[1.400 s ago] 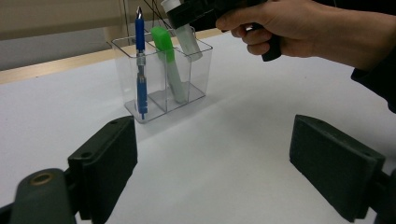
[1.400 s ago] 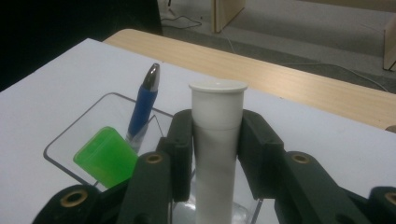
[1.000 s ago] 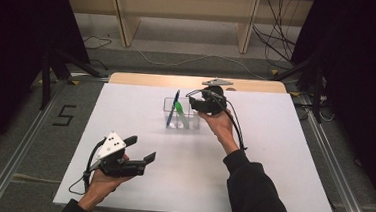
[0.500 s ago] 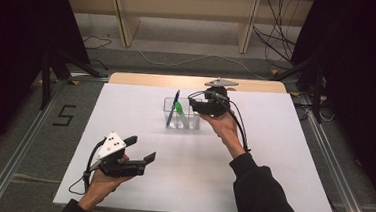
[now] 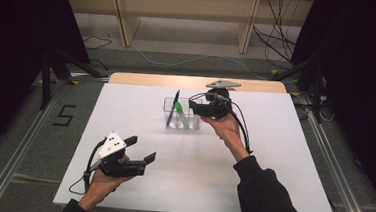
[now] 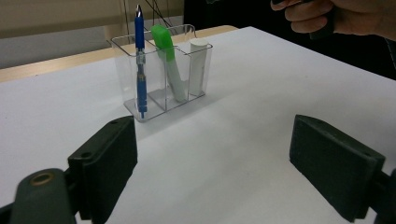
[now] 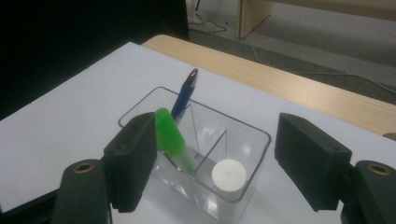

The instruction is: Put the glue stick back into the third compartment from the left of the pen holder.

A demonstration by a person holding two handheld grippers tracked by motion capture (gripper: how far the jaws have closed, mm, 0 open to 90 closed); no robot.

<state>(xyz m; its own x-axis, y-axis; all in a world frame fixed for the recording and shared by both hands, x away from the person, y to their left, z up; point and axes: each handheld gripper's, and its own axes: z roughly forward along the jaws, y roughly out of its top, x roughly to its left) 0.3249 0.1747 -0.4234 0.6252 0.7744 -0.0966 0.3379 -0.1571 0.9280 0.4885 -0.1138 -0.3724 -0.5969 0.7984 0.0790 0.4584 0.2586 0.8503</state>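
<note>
Clear plastic: the three-compartment holder (image 5: 181,114) stands upright on the white table (image 5: 272,162), toward the far side, near the middle. It carries a blue pen (image 5: 173,107) in one end compartment, a green-capped marker (image 5: 180,111) leaning in the middle one, and a white cylinder (image 7: 229,175) standing in the other end compartment (best seen in the right gripper view).

Your right gripper (image 5: 199,107) hangs just above and beside the holder, at the end where the white cylinder stands. In the right gripper view the jaws straddle the holder from above: one pad sits close in front of the green cap, the other stands out past the holder's far wall. Neither pad presses on anything. The jaws have just been opening, and nothing is gripped between them; the white cylinder stands free in its compartment below the gap. Whether the near pad brushes the green cap, I cannot tell.

Your left gripper (image 5: 140,150) rests in your hand at the near left part of the table, well apart from the holder. Its jaws stand wide and empty, with bare table between them. In the left gripper view the holder lies ahead and slightly to the left pad's side, with all three items visible through the clear wall. Your right hand (image 6: 336,18) shows at the upper right of that view, above and beyond the holder.
</note>
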